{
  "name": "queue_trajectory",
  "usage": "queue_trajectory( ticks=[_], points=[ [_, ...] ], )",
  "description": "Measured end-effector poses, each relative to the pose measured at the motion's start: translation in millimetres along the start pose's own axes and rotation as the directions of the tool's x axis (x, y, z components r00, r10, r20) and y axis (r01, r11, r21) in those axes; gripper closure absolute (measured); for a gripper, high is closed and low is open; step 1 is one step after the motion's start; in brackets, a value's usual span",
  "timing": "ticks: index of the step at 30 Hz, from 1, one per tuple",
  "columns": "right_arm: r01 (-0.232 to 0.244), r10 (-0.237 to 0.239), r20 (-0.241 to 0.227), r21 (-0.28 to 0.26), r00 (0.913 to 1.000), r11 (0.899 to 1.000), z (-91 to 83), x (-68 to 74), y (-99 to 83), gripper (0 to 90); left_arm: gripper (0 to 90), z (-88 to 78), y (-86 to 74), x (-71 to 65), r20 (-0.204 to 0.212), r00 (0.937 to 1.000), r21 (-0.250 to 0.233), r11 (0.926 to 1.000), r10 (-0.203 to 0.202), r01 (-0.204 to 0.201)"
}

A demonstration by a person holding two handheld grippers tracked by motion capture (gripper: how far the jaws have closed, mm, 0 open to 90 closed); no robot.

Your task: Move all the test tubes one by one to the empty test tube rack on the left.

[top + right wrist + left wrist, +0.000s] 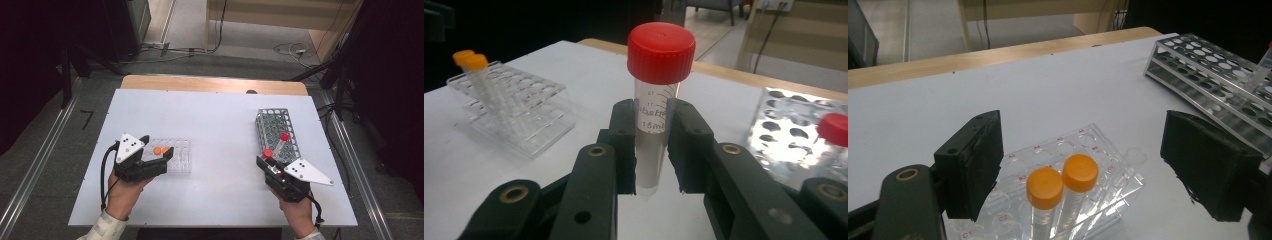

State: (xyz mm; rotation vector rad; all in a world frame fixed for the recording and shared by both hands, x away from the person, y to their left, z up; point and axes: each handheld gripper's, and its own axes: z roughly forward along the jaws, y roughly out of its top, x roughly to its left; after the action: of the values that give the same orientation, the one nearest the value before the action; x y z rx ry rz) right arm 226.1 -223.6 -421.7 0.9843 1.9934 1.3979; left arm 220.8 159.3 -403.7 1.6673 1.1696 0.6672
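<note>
Right gripper view has the right gripper clamped on a red-capped clear plastic tube, beside the perforated metal rack. Left gripper gapes wide around two orange-capped tubes. Risk: a tilted tube could slip from the pads.

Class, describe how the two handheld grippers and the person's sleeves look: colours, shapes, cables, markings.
Both the left gripper and the right gripper are black, each with two blocky jaws on arms with brass-ringed pivot holes. Each carries a pale three-cornered plate marked with small dark dots. A black cable loops from the left one. A light-coloured sleeve cuff covers the person's left wrist.
</note>
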Motion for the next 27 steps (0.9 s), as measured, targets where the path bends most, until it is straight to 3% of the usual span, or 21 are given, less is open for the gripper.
queue_trajectory(
  ticks=[9,17,23,27],
  points=[
    [0.033,-0.03,-0.08,0.04,0.9964,0.999,24.5,25.4,-2.0,71.1,17.8,1.2,0.0,-17.5,0.051,0.9982,0.006,0.9994,0.033,-0.033],
    [0.072,-0.061,-0.144,0.07,0.9877,0.995,44.2,49.2,-3.5,71.1,17.8,5.0,-2.5,-33.6,0.107,0.9928,0.022,0.9981,0.054,-0.057],
    [0.102,-0.084,-0.196,0.086,0.977,0.991,58.6,69.8,-4.7,71.1,18.0,6.2,-4.4,-45.6,0.151,0.9863,0.025,0.9971,0.067,-0.072],
    [0.12,-0.095,-0.233,0.095,0.9678,0.988,66.9,83.4,-4.5,71.1,23.0,6.3,-7.2,-54.8,0.191,0.9779,0.021,0.9957,0.085,-0.091]
  ],
)
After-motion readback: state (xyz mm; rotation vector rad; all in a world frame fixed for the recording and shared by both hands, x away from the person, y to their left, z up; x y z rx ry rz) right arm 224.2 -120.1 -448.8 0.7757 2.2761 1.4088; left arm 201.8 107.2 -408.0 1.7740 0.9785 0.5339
